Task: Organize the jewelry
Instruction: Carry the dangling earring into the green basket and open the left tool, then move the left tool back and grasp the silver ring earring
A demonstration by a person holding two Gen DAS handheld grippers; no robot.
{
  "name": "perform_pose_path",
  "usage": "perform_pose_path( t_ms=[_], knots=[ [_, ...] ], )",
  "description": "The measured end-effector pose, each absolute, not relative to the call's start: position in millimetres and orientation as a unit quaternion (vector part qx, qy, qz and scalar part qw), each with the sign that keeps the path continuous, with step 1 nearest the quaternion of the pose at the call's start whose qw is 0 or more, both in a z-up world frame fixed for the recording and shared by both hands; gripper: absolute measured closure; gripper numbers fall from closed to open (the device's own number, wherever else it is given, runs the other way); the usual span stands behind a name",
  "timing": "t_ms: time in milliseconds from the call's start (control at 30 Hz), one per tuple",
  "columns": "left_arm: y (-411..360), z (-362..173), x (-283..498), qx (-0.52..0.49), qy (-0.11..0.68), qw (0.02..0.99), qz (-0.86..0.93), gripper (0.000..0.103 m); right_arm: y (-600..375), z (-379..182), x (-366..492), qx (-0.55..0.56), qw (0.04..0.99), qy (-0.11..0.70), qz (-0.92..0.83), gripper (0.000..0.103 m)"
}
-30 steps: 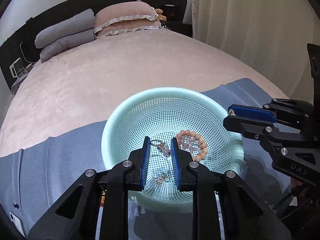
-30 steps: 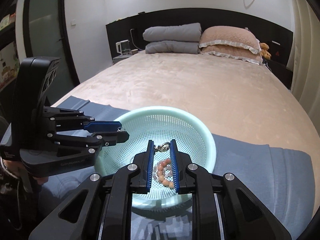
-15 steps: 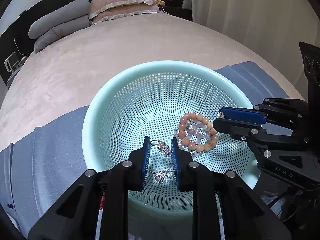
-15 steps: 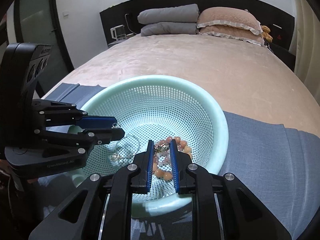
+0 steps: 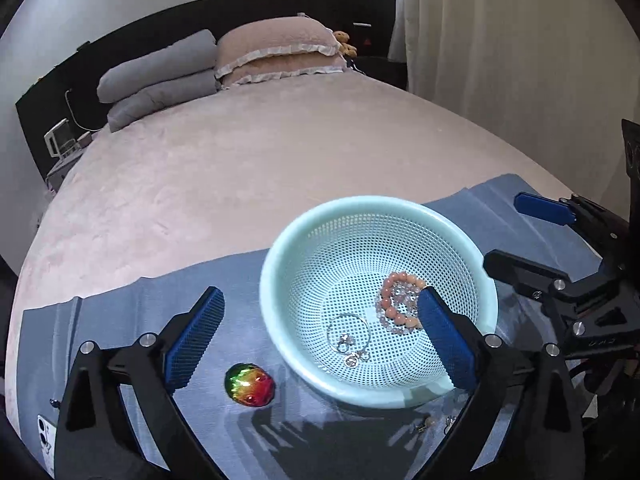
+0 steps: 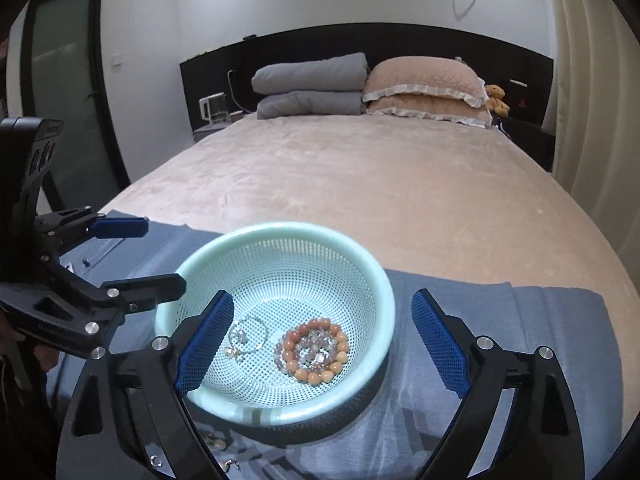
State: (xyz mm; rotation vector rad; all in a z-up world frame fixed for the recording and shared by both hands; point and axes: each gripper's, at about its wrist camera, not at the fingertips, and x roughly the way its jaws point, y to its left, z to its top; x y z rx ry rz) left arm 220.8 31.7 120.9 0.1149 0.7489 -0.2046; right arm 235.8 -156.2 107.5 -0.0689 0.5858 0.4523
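The bed carries a blue cloth at its near end, and on that cloth sits a pale green basket, upright, its mouth facing up. Compared with half a second ago, both grippers have pulled back from low inside the basket and their jaws, then nearly closed, now stand wide apart with nothing between them. The left gripper straddles the basket's near left wall; the right gripper frames the basket from the other side. Judgement: two pieces have just been released, so that placement looks complete. The bead bracelet lies flat on the basket floor, coiled in a ring and so without a marked long axis. The thin silver chain lies just beside it, looped, its charms toward the near rim. Outside the basket, a rainbow-coloured oval piece rests on the cloth near the left finger, its long axis running roughly left to right. Small metal pieces lie by the near rim, too small to identify; these appear still to be collected.
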Motion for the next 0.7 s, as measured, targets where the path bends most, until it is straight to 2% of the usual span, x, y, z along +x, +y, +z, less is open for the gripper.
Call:
perform_pose_path(
  t_ms=[367,500,700],
  knots=[
    [59.0,162.0,160.9,0.066,0.334,0.936,-0.085,0.006,-161.4,174.6,165.8,-0.063,0.947,0.212,0.235,0.016],
    [57.8,148.0,140.6,0.071,0.341,0.933,-0.093,0.006,-162.9,167.5,136.8,-0.054,0.948,0.208,0.235,0.016],
    [50.1,97.5,118.5,0.088,0.378,0.915,-0.109,0.006,-159.2,117.9,93.7,-0.032,0.944,0.247,0.215,0.016]
  ],
)
